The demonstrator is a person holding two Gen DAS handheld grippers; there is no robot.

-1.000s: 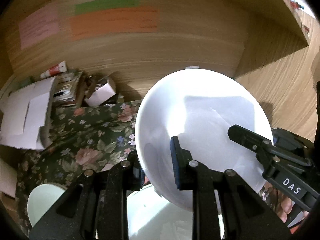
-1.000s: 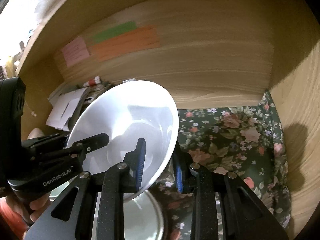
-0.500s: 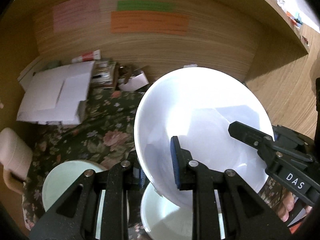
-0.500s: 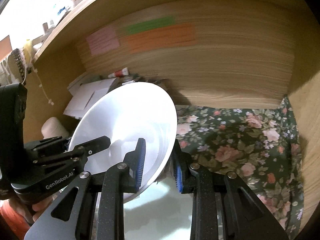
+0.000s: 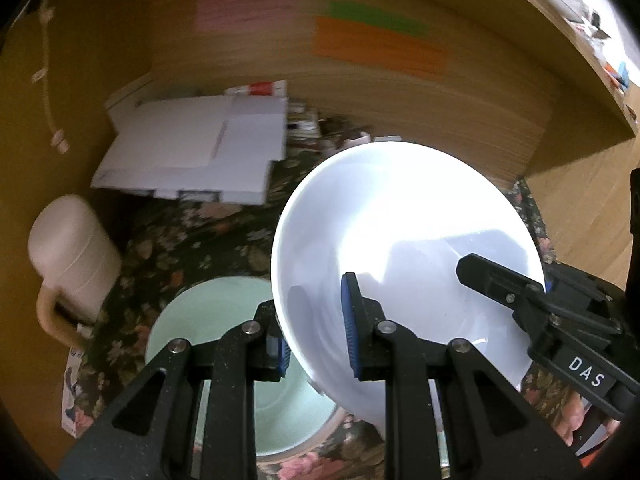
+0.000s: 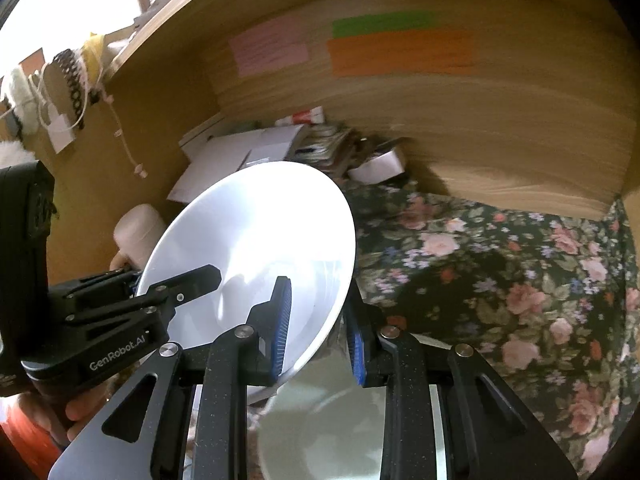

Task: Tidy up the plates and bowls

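A large white bowl (image 5: 404,240) is held in the air between both grippers; it also shows in the right wrist view (image 6: 256,248). My left gripper (image 5: 314,338) is shut on its left rim, one pad inside and one outside. My right gripper (image 6: 318,326) is shut on its right rim; it also shows in the left wrist view (image 5: 520,300). Below the white bowl sits a pale green bowl (image 5: 208,328) on the floral cloth (image 6: 500,264). Another pale dish (image 6: 332,432) lies under my right gripper.
A cream mug (image 5: 68,256) stands at the left. White flat boxes (image 5: 192,152), small packets and a tube lie at the back by the wooden wall (image 5: 460,92), which carries pink, green and orange notes. A wooden side wall closes the right.
Both grippers have carried the white bowl leftward and a little higher. The green bowl and the mug have come into view below left.
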